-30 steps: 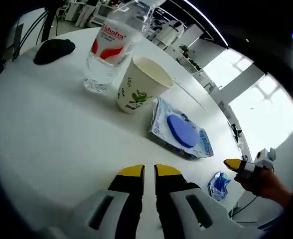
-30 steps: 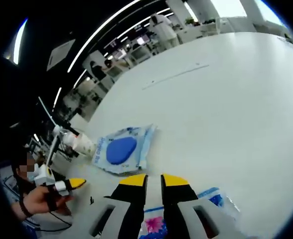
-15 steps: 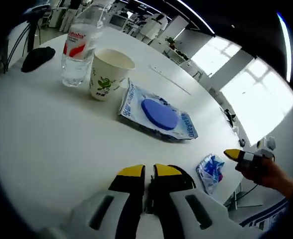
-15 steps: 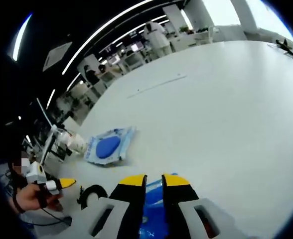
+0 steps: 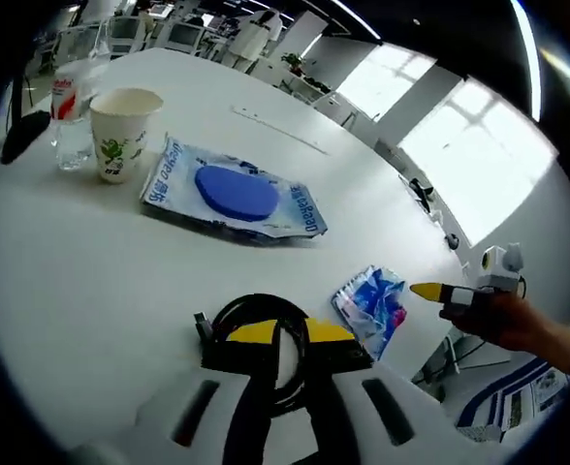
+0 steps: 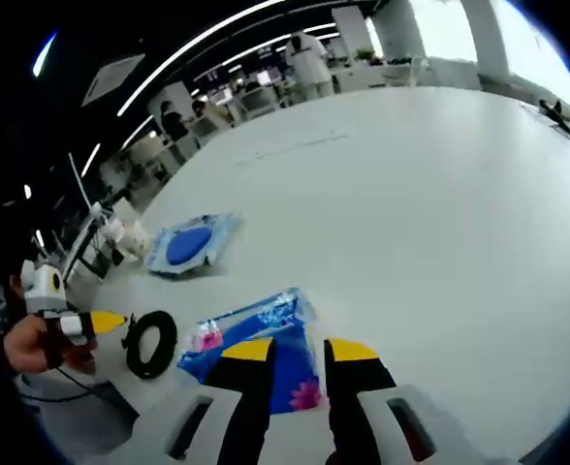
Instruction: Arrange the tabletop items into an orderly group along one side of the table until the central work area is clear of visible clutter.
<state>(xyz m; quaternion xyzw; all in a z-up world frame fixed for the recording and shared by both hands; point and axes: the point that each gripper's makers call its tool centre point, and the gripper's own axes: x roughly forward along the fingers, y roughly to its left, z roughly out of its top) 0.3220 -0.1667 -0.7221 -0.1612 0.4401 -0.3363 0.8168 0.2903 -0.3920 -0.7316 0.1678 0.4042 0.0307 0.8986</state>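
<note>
My left gripper (image 5: 292, 332) hovers over a black coiled cable (image 5: 258, 312) near the table's near edge, its yellow-tipped jaws shut with nothing between them. A small blue patterned packet (image 5: 370, 302) lies just to the right of the cable. Farther back lie a flat blue wipes pack (image 5: 232, 191), a paper cup (image 5: 120, 131) and a water bottle (image 5: 70, 108). My right gripper (image 6: 300, 351) is above the small blue packet (image 6: 256, 334) with its jaws slightly apart and holding nothing. The cable (image 6: 149, 341) and wipes pack (image 6: 190, 245) lie to its left.
A black object (image 5: 23, 136) lies at the far left edge beside the bottle. The white table (image 6: 411, 213) stretches wide and bare to the right. A hand holds the other gripper (image 5: 440, 291) at the table's edge. Desks and people stand in the background.
Both views have drawn back toward the table's near edge, bringing the black cable and small packet into view. The right jaws have parted a little.
</note>
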